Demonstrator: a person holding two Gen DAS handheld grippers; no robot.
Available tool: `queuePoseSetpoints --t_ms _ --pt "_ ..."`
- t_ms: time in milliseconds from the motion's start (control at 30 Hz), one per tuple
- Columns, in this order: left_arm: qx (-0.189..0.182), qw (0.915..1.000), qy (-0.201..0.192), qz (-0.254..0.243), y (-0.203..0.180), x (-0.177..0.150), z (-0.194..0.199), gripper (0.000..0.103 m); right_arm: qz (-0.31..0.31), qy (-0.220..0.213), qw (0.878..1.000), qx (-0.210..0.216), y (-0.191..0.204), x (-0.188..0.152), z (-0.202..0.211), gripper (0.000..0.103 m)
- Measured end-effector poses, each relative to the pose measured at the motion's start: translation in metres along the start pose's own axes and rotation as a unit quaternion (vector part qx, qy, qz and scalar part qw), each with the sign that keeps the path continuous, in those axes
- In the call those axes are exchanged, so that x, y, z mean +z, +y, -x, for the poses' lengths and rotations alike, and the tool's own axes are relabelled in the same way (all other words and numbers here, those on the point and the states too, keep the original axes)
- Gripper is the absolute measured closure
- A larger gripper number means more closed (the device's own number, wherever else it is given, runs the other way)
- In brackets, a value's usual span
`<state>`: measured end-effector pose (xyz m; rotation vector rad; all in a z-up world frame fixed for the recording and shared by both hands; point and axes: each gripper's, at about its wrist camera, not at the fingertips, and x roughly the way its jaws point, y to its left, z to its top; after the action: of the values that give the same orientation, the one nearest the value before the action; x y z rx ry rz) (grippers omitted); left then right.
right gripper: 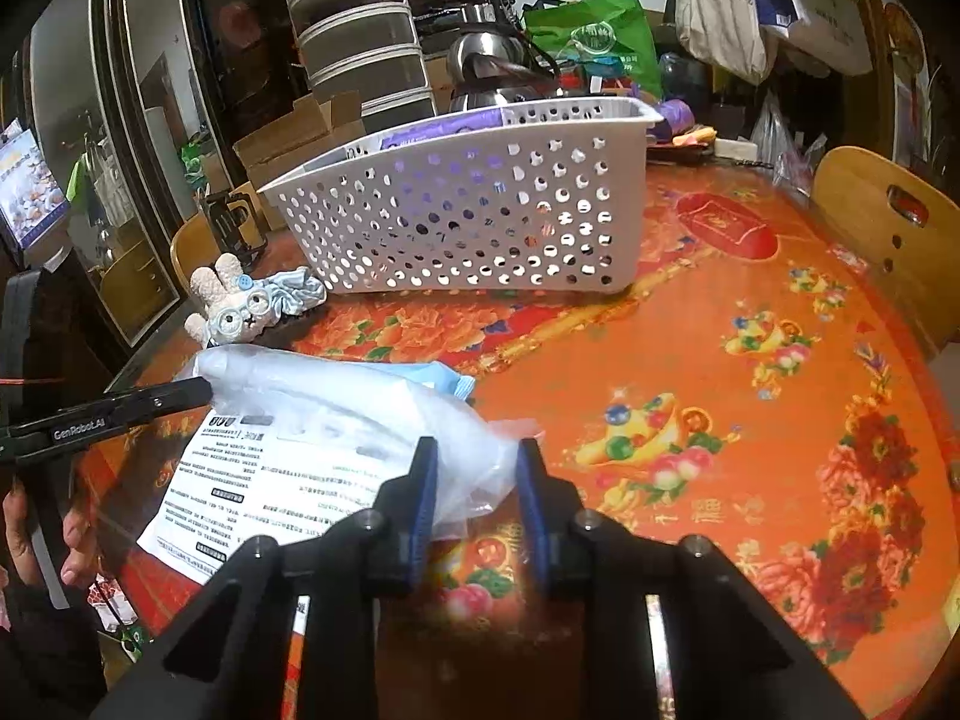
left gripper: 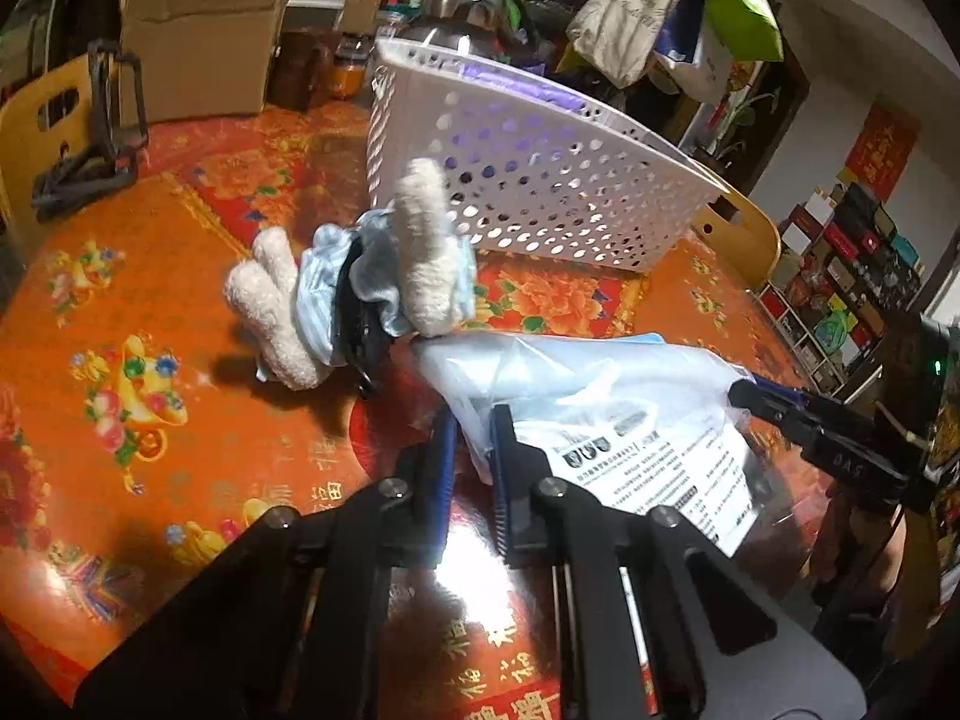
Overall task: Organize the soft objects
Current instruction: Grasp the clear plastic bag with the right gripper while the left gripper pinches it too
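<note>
Your left gripper (left gripper: 471,450) is pinching one end of the plastic bag (left gripper: 588,396): the two blue pads are sitting close together with a fold of the clear film between them. The bag is lying on the table (left gripper: 180,312), just in front of the basket (left gripper: 540,180), and a printed white label (left gripper: 672,474) is showing on it.

Your right gripper (right gripper: 474,480) is reaching over the other end of the same bag (right gripper: 336,414). Its fingers are standing apart, and a corner of the film is sitting in the gap between them. I cannot tell if the pads are touching the film there. In the left view the tip of this gripper (left gripper: 774,402) is coming in from the right, at the edge of the bag.

The white basket (right gripper: 468,210) is standing on the table (right gripper: 750,420), tilted, and something purple is lying inside it. The plush rabbit (right gripper: 231,306) is lying beside the left corner of the basket, with a pale blue cloth (right gripper: 294,288) bunched around it. In the left view the rabbit (left gripper: 348,288) is just beyond the end of the bag, near it; I cannot tell if they are touching.
</note>
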<state>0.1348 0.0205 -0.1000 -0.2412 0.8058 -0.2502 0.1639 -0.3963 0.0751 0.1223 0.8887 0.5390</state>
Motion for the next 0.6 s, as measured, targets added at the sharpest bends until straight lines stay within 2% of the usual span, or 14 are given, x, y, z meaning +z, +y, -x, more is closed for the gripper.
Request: queuePoseSetpoints --t_ms 167,333,600 --pt "0.014 0.9996 -0.016 -0.02 -0.012 -0.002 0.011 0.096 0.003 -0.008 1.0 -0.003 0.0 -0.001 0.006 0.092" --pt "0.038 0.9977 -0.031 -0.046 -0.026 -0.007 0.022 0.097 0.016 -0.023 1.0 -0.013 0.006 0.001 0.016 0.095" --pt "0.036 0.9962 -0.056 -0.057 -0.034 -0.007 0.041 0.098 0.029 -0.045 0.998 -0.019 0.014 0.002 0.033 0.097"
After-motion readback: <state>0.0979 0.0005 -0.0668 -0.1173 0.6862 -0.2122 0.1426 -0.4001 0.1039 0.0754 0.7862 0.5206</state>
